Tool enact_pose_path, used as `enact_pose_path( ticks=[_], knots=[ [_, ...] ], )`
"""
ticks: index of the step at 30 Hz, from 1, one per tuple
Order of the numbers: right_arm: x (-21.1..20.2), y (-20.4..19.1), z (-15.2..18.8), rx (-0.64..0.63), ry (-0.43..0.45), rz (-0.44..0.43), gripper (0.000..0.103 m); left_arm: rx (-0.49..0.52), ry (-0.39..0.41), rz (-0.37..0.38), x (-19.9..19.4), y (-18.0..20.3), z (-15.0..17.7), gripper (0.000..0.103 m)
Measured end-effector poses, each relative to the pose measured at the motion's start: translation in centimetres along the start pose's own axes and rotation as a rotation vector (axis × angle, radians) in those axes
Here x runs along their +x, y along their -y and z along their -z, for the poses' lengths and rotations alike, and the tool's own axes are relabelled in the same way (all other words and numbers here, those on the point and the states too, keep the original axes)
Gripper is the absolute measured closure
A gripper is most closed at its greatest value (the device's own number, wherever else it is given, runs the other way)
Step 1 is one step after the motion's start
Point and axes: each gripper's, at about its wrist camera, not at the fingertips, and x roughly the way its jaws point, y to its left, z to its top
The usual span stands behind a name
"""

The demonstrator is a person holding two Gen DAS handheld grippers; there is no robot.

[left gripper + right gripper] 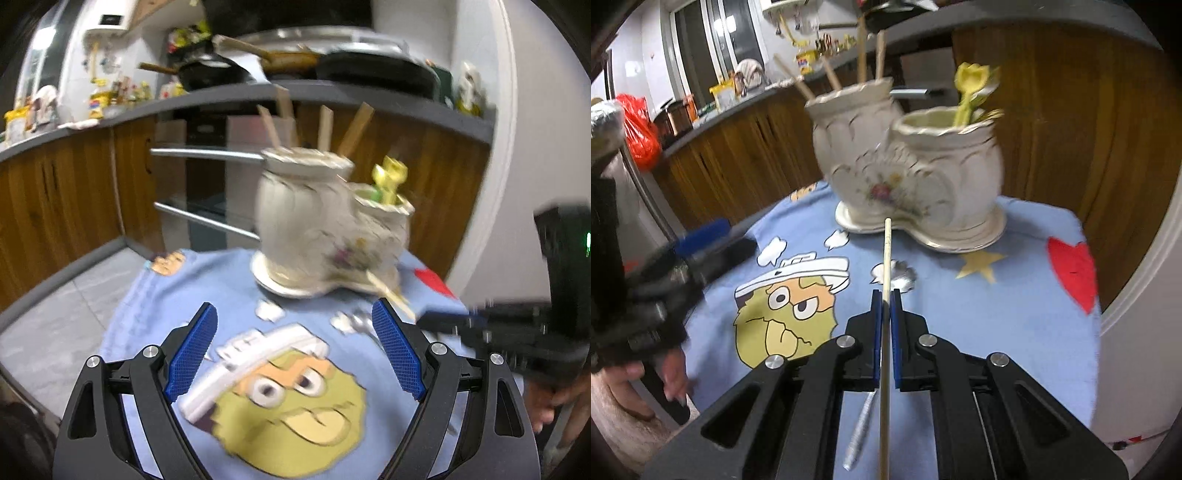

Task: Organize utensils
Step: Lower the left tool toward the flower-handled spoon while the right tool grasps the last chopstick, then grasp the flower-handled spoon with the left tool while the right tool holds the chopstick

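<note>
Chopstick: a pale wooden chopstick [886,266] is pinched between the blue pads of the right gripper [885,306]; it runs forward along the fingers, its far tip just short of the holder's base in the right wrist view. In the left wrist view it shows as a blurred pale stick [388,291] in front of the holder.
Right gripper: jaws pressed onto the chopstick, held over the cloth in front of the holder; seen from the left wrist as a dark blurred shape [439,319] at right.
Silver utensil: a ridged metal handle [860,432] lies on the cloth under the right gripper, beside the chopstick — its far end is hidden.
Holder: a cream ceramic utensil holder [905,173] with two joined pots and a floral print stands at the far side of the table.
Taller pot: four wooden sticks [862,51] stand upright or leaning in it.
Shorter pot: yellow utensils [971,85] stick out of it.
Left gripper: the left gripper [291,343] has its jaws spread wide with nothing between them — it hangs over the cartoon face; blurred at left in the right wrist view [701,240].
Cloth: a light blue cartoon-print cloth [1015,314] covers the table.
Background: wooden cabinets [1071,110] under a cluttered grey counter [147,107].
</note>
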Motion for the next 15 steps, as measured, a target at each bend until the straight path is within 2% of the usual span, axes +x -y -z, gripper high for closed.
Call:
enact_pose_path(
  ticks=[4, 6, 8, 10, 15],
  knots=[
    [-1.3, 1.2, 0.0, 0.011, 0.024, -0.005, 0.098, 0.062, -0.139, 0.036, 1.5, 4.0, 0.7, 0.018],
    [-1.8, 1.6, 0.1, 0.016, 0.036, -0.01, 0.098, 0.08, -0.21, 0.048, 2.6, 5.6, 1.1, 0.025],
    [-2.3, 1.9, 0.1, 0.017, 0.049, -0.014, 0.098, 0.09, -0.277, 0.053, 3.7, 6.7, 1.7, 0.04],
    [-2.6, 2.3, 0.2, 0.016, 0.055, -0.016, 0.098, 0.081, -0.303, 0.051, 4.1, 7.1, 1.9, 0.041],
    [-3.1, 3.2, 0.6, 0.029, 0.058, -0.02, 0.098, 0.057, -0.305, 0.023, 4.2, 6.9, 2.1, 0.041]
  ],
)
